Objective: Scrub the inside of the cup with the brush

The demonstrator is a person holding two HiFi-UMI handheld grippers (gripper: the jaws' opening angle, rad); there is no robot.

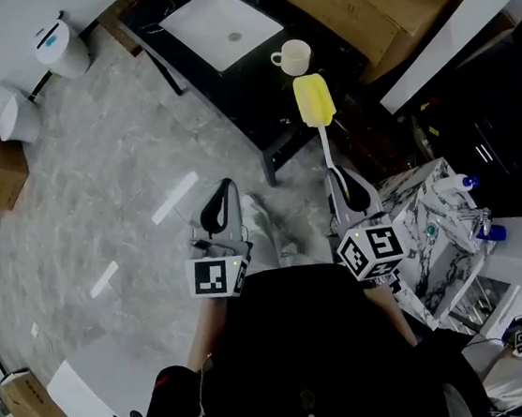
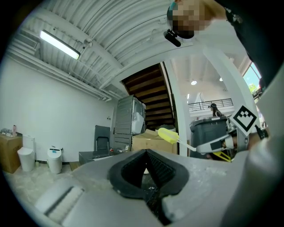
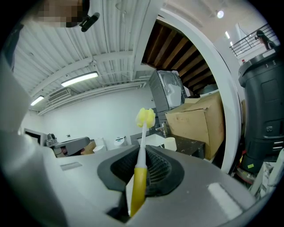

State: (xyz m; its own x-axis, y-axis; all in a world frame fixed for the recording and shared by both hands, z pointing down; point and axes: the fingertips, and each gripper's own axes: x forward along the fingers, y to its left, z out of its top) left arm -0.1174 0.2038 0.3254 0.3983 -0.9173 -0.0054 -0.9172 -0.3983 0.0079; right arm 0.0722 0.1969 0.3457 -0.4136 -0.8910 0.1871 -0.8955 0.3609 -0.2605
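Jaws on my right gripper (image 3: 142, 153) are clamped on the brush (image 3: 139, 175), biting its yellow plastic grip where it meets the thin white shaft, with the ribbed black pads on both sides of it. Jaws on my left gripper (image 2: 146, 155) are pressed together with nothing between them, so that hand is free.

From the head view, both grippers sit just in front of my body, left gripper (image 1: 225, 190) and right gripper (image 1: 335, 175) side by side and apart. The brush (image 1: 317, 111) runs straight out from the right one, its long axis in line with the jaws. It ends in a soft, oblong yellow sponge head.

Just past that head, and nearly on the same line, stands the cup (image 1: 294, 57). It is a small, cream, glossy mug, upright on the black table (image 1: 267, 103), with its handle toward my left and its mouth facing up. Head and cup are near but apart. My right hand is plainly the nearer one; the left lies off to the side. I judge that the brush, held about level, will have to tip nose-down to enter the mouth. The left hand may need to pin the light cup so it doesn't skate on the polished top.

Beyond the cup, a white rectangular sink basin (image 1: 220, 27) is set in the table, and brown cardboard boxes (image 1: 349, 3) stand behind to the right.
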